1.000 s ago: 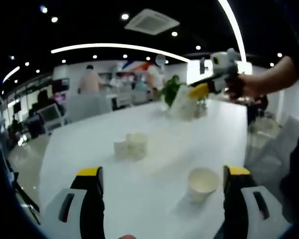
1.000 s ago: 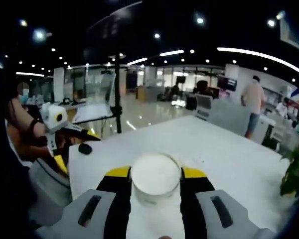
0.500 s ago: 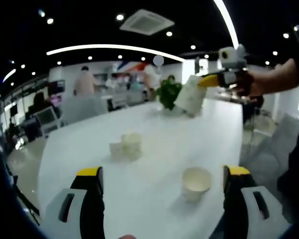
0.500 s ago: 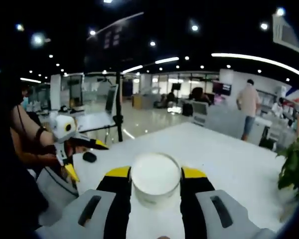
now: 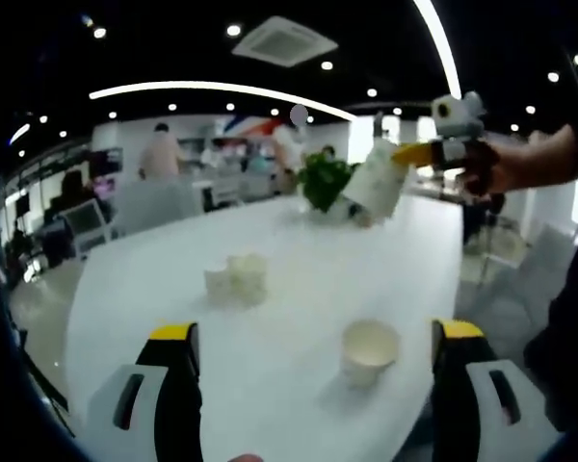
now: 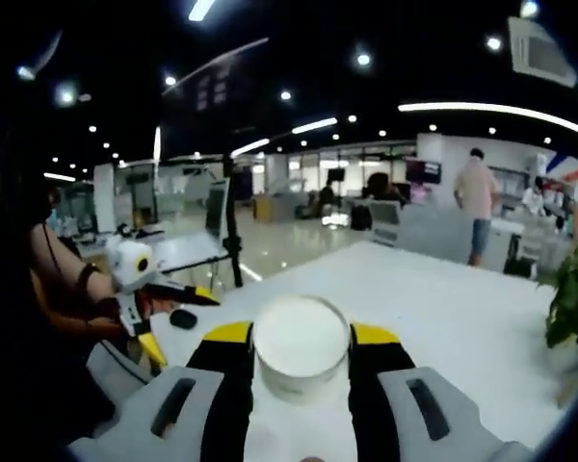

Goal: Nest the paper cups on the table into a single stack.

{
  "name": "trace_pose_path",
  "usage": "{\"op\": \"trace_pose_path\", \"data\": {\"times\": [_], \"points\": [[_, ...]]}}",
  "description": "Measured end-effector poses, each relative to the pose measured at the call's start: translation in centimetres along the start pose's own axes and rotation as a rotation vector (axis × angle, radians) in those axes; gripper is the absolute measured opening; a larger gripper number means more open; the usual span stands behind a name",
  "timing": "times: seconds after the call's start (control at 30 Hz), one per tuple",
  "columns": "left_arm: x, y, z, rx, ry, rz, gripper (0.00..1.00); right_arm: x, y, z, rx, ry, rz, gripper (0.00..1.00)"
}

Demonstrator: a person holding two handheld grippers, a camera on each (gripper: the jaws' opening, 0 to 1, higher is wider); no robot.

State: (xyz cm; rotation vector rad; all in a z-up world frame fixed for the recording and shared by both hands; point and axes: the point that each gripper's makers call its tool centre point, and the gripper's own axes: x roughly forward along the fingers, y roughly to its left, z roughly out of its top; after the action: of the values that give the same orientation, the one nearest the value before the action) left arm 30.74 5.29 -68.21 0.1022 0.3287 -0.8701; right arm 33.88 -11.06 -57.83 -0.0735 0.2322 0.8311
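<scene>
In the left gripper view, my left gripper (image 5: 316, 339) stands open above the near edge of the white table (image 5: 299, 241). One upright paper cup (image 5: 369, 351) sits between its jaws, nearer the right one. A small cluster of paper cups (image 5: 236, 281) lies farther back at centre left. At upper right the right gripper (image 5: 433, 150) is held in the air, shut on a white paper cup (image 5: 379, 185). In the right gripper view, my right gripper (image 6: 302, 337) is shut on that paper cup (image 6: 302, 346), whose flat base faces the camera. The left gripper (image 6: 149, 289) shows at the left, held in a hand.
A green potted plant (image 5: 326, 183) stands on the far part of the table and shows as a plant (image 6: 570, 303) at the right edge of the right gripper view. People stand in the office behind. A tripod pole (image 6: 232, 226) rises past the table's end. A small dark object (image 6: 183, 319) lies on the table near the left gripper.
The right gripper has lifted the cup higher and farther from the table. The left gripper view has shifted slightly; the cups on the table have stayed put.
</scene>
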Motion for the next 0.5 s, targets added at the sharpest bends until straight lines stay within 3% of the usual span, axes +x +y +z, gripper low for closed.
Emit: {"op": "trace_pose_path", "data": {"times": [0.5], "points": [[-0.2, -2.1, -0.9, -0.060, 0.021, -0.050, 0.98, 1.0, 2.0, -1.7, 0.056, 0.003, 0.030, 0.34]]}}
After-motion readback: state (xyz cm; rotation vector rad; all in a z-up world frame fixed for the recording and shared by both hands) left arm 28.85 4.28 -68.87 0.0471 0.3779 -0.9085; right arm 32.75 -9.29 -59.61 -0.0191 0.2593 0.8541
